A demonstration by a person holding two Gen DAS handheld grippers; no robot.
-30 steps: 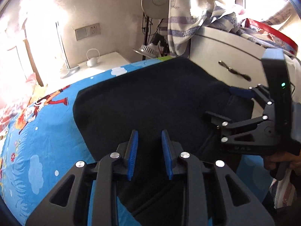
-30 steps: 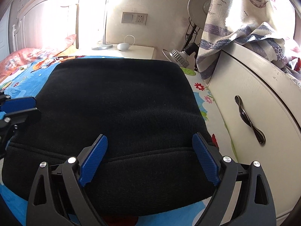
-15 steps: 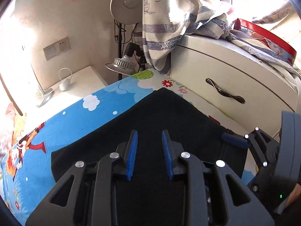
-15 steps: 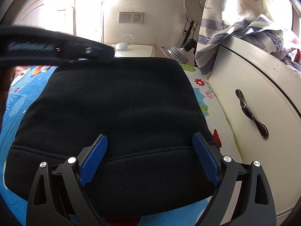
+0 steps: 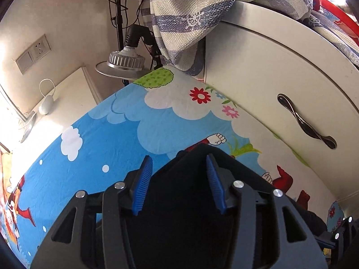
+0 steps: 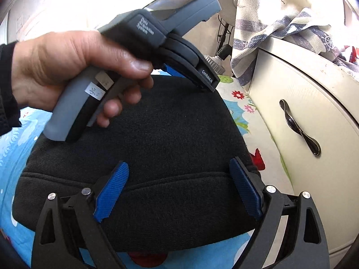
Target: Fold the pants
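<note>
The black pants are seen folded on the cartoon bedsheet, beside the white cabinet. Since a second ago the left gripper has been swung across to the bundle's far corner, and its jaws are opening, nothing pinched between them. The right gripper is held wide apart over the near hem, unchanged. The left hand blocks the far fold; its fingertips are hidden in that view.
</note>
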